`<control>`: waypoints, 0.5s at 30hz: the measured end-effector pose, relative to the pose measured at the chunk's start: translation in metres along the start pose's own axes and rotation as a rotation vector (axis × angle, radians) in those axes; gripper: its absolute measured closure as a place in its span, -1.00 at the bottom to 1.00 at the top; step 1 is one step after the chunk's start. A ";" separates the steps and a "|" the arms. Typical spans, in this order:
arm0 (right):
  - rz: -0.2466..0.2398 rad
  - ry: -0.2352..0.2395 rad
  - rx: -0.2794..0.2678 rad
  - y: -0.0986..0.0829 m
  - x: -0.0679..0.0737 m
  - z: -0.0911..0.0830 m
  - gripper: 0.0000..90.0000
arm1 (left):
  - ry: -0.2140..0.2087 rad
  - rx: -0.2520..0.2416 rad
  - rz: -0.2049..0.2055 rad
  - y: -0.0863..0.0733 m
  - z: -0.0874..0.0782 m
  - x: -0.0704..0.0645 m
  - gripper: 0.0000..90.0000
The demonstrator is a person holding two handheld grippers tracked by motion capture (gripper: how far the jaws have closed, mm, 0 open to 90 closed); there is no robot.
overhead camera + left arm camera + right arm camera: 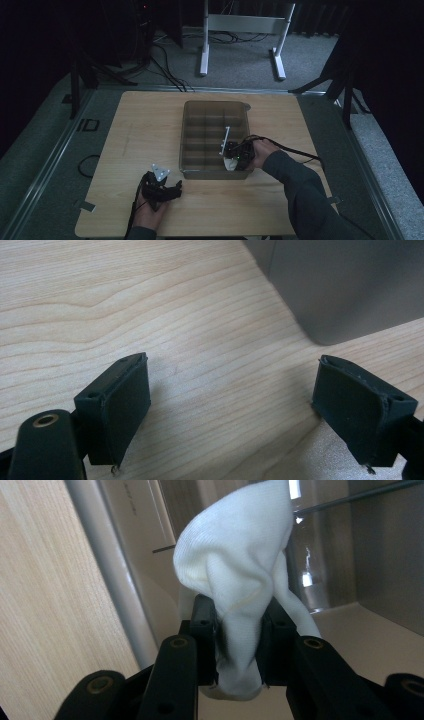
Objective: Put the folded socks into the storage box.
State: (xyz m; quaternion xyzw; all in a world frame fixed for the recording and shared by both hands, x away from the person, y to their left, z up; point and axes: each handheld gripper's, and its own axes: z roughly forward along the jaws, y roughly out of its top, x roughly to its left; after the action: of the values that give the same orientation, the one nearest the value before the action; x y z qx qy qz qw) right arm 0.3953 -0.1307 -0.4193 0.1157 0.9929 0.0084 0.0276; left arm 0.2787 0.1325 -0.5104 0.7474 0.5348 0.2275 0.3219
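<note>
Two black jaws of the left tool rise from the bottom edge, set wide apart with nothing between them, low over a pale wood-grain tabletop. At the upper right, the rounded corner of a smooth grey bin stands on the tabletop, near the right-hand jaw but apart from it.

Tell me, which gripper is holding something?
The right gripper, over the grey divided bin. Its jaws pinch a white cloth; the left gripper rests open and empty on the table.
</note>
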 end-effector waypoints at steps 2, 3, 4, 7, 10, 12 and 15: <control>0.005 0.007 0.008 0.001 -0.001 0.003 0.63 | 0.000 0.000 0.000 0.000 0.000 0.000 -0.65; 0.006 0.010 0.009 0.001 -0.001 0.004 0.63 | -0.001 0.000 0.001 0.000 0.000 0.000 -0.65; 0.009 0.017 0.008 0.000 -0.002 0.005 0.63 | -0.001 0.000 0.001 0.000 0.000 0.000 -0.65; 0.027 0.047 -0.019 -0.004 -0.006 0.006 0.59 | -0.001 0.000 0.001 0.000 0.000 0.000 -0.65; 0.039 0.061 -0.038 -0.007 -0.007 0.004 0.48 | -0.001 0.000 0.001 0.000 0.000 0.000 -0.65; 0.048 0.054 -0.034 -0.008 -0.008 0.003 0.43 | -0.001 0.000 0.001 0.000 0.000 0.000 -0.65; 0.059 0.056 -0.035 -0.009 -0.010 0.001 0.37 | -0.001 0.000 0.001 0.000 0.000 0.000 -0.65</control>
State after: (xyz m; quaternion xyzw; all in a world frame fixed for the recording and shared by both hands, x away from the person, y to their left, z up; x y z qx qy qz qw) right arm 0.4035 -0.1417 -0.4200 0.1439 0.9891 0.0299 0.0017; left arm 0.2786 0.1324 -0.5103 0.7477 0.5344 0.2273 0.3221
